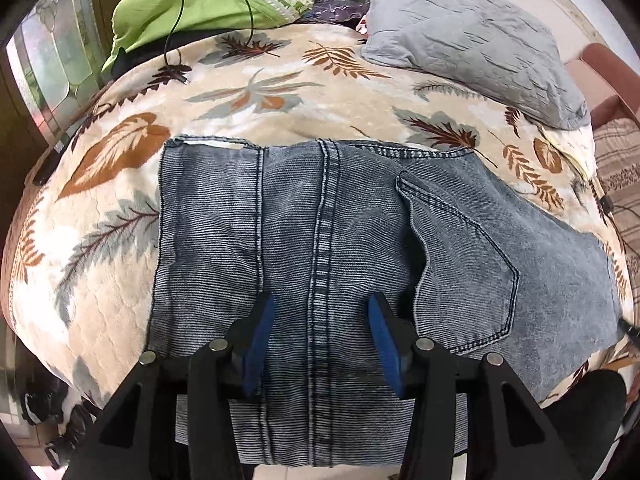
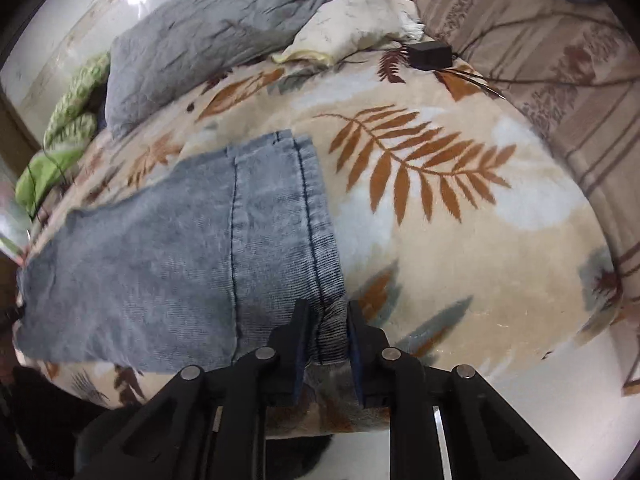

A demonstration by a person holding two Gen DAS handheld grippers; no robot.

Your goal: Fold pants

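Note:
Faded blue jeans [image 1: 224, 216] lie flat across the leaf-print blanket [image 1: 256, 92], back pocket [image 1: 464, 264] up and the near edge hanging over the bed's front. My left gripper [image 1: 322, 320] hovers over the middle seam, blue pads apart, denim showing between them without being pinched. In the right wrist view the jeans [image 2: 160, 248] stretch off to the left. My right gripper [image 2: 328, 320] is shut on a bunched corner of the stitched band at their right end, near the bed's front edge.
A grey pillow [image 1: 472, 36] and a green cloth [image 1: 192, 4] with a thin black cable lie at the back of the bed. A black adapter [image 2: 430, 54] with cords and a cream pillow [image 2: 352, 28] sit far right, beside a striped brown blanket [image 2: 560, 80].

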